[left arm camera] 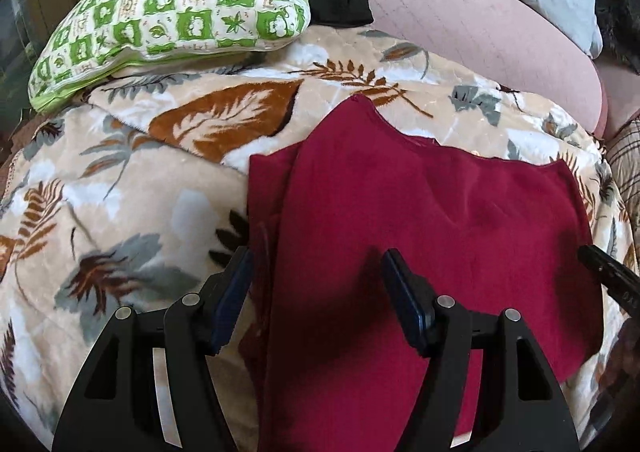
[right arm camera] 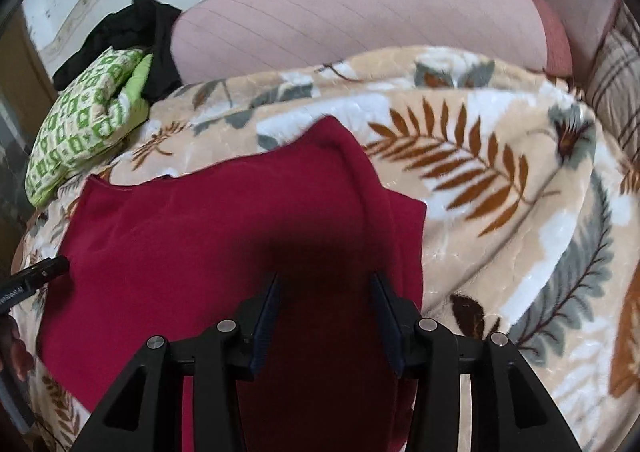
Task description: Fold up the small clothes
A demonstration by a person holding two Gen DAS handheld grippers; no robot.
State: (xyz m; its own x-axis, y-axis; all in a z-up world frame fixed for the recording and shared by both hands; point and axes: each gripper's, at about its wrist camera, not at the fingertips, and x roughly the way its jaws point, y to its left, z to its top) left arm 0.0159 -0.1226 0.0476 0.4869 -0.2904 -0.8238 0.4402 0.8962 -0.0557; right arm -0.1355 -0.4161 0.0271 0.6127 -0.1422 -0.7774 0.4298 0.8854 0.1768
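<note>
A dark red garment (left arm camera: 420,220) was laid flat on a leaf-patterned blanket (left arm camera: 120,192); only the right view showed its folded right edge; both grippers' fingers (left arm camera: 236,284) (right arm camera: 268,308) were held apart above it

A home bedroom — leaf-print blanket (left arm camera: 120,180), pillows (left arm camera: 172,16)

Crimson garment (left arm camera: 420,220); beige leaf-print blanket (left arm camera: 120,180); green-white checked pillow (left arm camera: 180,16).
</note>
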